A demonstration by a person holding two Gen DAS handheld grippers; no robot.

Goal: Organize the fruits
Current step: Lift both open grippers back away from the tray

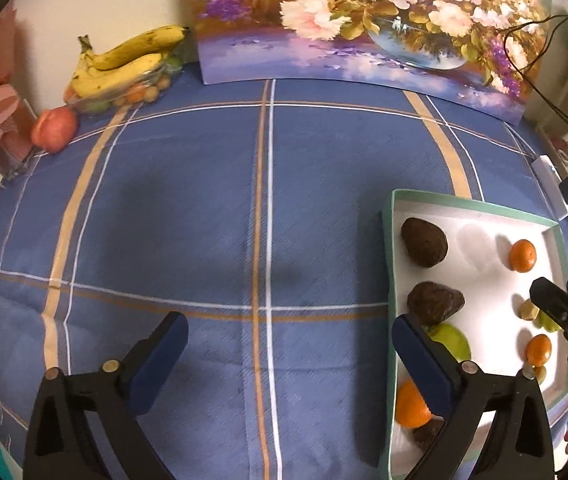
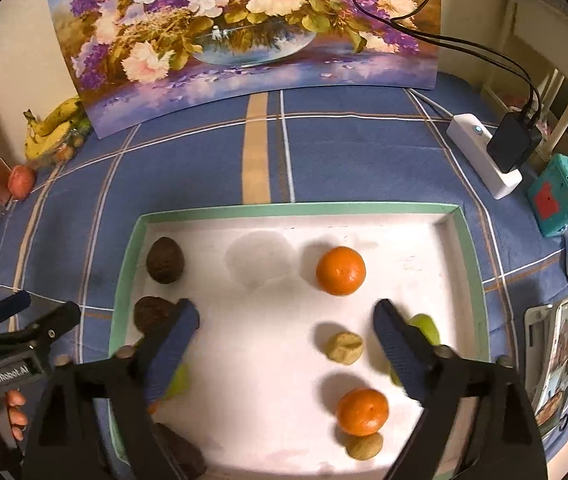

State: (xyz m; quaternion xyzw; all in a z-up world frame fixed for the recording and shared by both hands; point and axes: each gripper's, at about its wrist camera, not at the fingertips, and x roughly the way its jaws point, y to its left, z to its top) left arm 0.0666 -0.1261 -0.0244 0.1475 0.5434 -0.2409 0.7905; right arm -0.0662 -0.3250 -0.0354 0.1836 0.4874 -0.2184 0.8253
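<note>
Both grippers, right (image 2: 285, 344) and left (image 1: 289, 360), gape empty, the right one poised over the tray (image 2: 295, 210) where fruit sits sorted, dark ones (image 2: 165, 260) left, oranges (image 2: 340, 270) right, likely picking its next piece

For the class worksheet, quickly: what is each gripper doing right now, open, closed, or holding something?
Left gripper: open, holding nothing, over the blue tablecloth.
Right gripper: open, holding nothing, over the white tray.
</note>
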